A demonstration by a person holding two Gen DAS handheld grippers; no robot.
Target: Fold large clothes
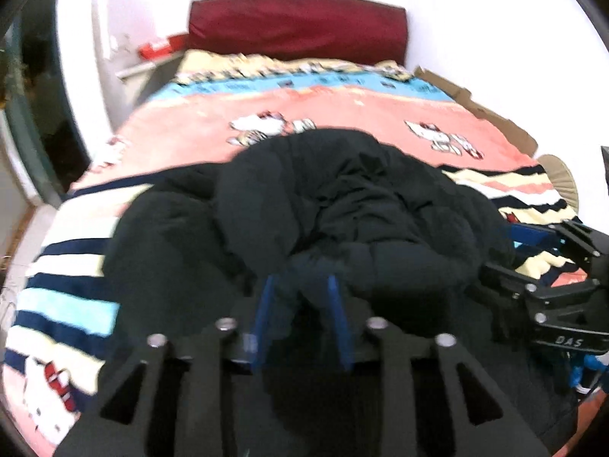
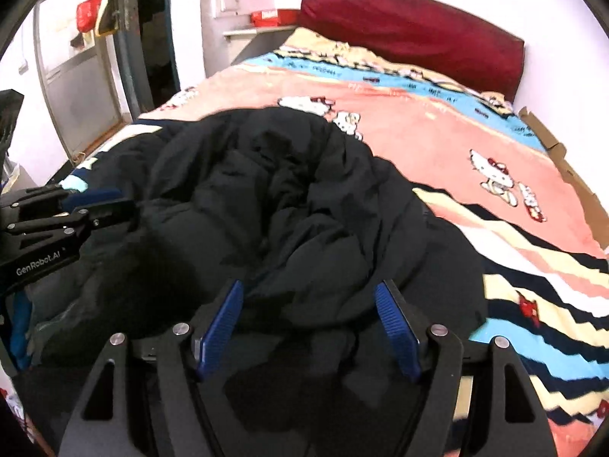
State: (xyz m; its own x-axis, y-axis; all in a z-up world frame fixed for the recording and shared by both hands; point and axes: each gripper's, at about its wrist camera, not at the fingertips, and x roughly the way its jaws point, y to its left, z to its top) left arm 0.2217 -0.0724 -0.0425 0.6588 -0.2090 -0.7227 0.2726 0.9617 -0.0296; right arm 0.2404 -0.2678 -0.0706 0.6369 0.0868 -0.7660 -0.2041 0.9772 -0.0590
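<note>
A large black puffy jacket [image 1: 342, 205] lies bunched in a heap on the bed's patterned blanket [image 1: 213, 122]; it also fills the middle of the right wrist view [image 2: 266, 205]. My left gripper [image 1: 302, 282] has its blue pads close together with a fold of the jacket's near edge pinched between them. It shows from the side in the right wrist view [image 2: 110, 205], at the jacket's left edge. My right gripper [image 2: 310, 293] is open, its blue pads wide apart around the jacket's near hem without clamping it. It shows in the left wrist view [image 1: 533, 251] at the jacket's right side.
A dark red headboard cushion [image 1: 297, 26] stands at the far end of the bed. Cardboard [image 1: 475, 103] lies along the bed's right edge by the white wall. A doorway and metal door [image 2: 76, 76] are to the left. A red box [image 1: 160, 47] sits on a ledge.
</note>
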